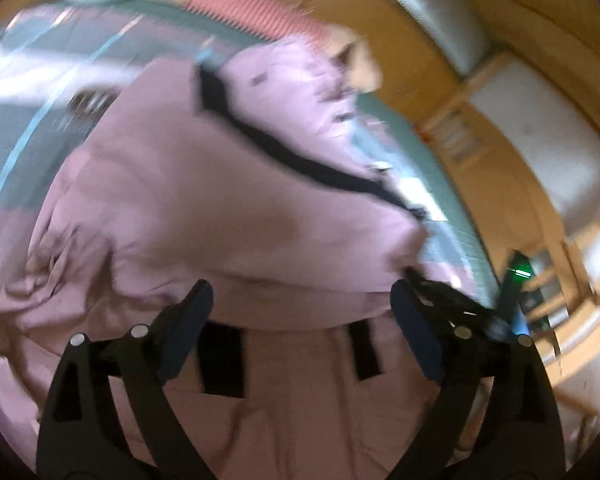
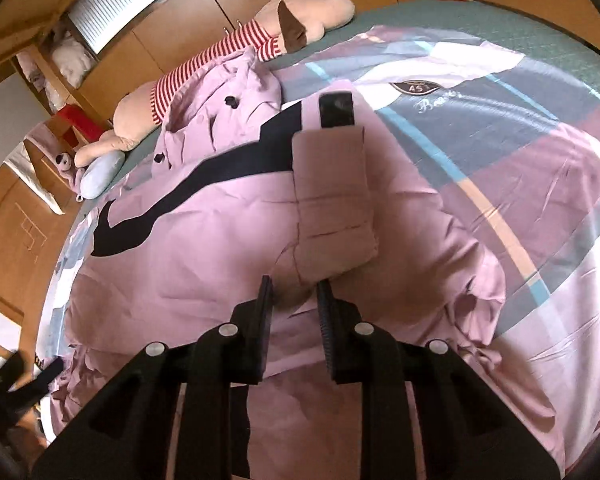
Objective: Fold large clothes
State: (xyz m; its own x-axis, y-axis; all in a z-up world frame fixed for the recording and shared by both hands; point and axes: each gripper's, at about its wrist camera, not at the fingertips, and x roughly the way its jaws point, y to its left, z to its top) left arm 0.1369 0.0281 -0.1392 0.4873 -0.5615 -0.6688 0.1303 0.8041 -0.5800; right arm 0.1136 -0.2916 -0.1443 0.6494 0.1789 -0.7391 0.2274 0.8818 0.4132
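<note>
— What carries everything we see here?

— A wide bed with a teal quilted mattress cover (image 2: 540, 28), wooden cupboards behind it. We see a patchwork sheet of grey, mauve and white blocks (image 2: 500, 152) spread flat over it.

— And on top of that sheet?

— A large mauve-pink coat with black trim bands (image 2: 204, 264) lies rumpled across the middle. Toward eleven o'clock from it, a long beige plush dog in a red-and-white striped jumper (image 2: 220, 52) rests along the bed's far edge, with a small pale-blue cushion (image 2: 100, 172) touching its foot.
</note>
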